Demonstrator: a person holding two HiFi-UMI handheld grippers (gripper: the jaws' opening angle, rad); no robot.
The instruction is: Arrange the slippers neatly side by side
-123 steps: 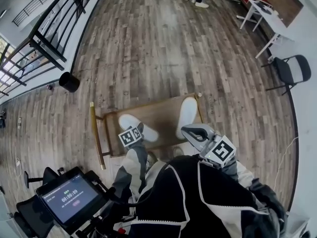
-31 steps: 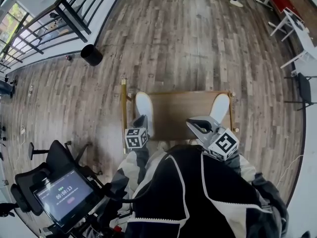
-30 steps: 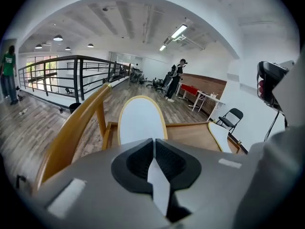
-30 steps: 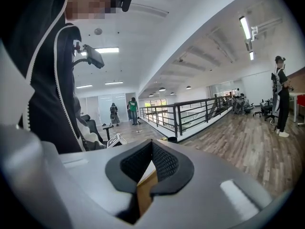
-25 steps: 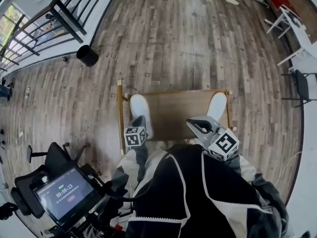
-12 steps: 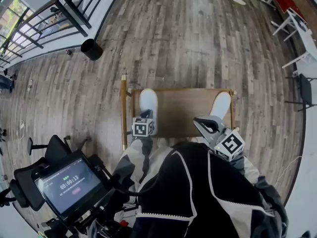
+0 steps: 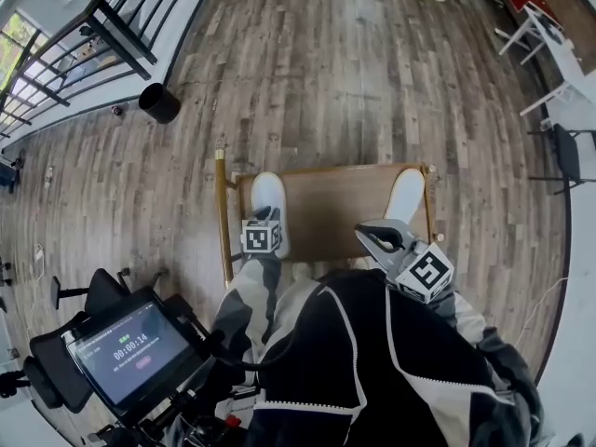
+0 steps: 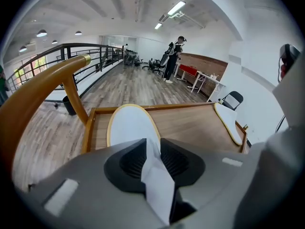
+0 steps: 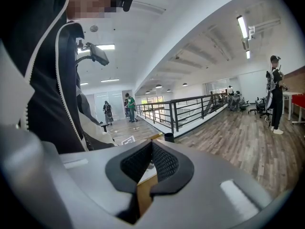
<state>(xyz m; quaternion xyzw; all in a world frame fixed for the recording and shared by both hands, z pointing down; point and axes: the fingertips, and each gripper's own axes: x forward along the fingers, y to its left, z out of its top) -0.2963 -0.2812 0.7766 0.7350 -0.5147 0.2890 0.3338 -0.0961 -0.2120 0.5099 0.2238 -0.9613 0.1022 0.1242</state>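
Releasing the left slipper (image 8: 131,128) cleanly looks to be the step in hand. Nearest the camera, the person's jacket (image 7: 372,371) fills the foreground, and a tablet (image 7: 130,350) on a stand sits off the surface's (image 7: 335,203) near left corner.

The left claw (image 8: 151,143) has just been opening. Its jaws stand a little apart with the slipper's white heel edge between them, seemingly not squeezed. To finish well it should spread wider and back straight off along the slipper's length, so the heel is not dragged askew.

The right claw (image 9: 151,149) is pressed together and empty. It hangs over the surface's near right part, close to the heel of the right slipper (image 7: 406,196).

The pair is not yet side by side. One slipper lies at the surface's left end and the other at its right end, well apart, with bare wood between them and both toes pointing away. One slipper probably has to be pinched by the heel and slid across, kept parallel to its mate.

The surface is a low wooden top with a raised rim and a curved rail (image 7: 222,217) at its left end. Plank floor (image 7: 354,82) surrounds it. Beyond its far left corner stand a black bin (image 7: 158,102) and then a dark railing (image 7: 102,35). Off its right are a folding chair (image 7: 570,152) and a white table (image 7: 549,45).
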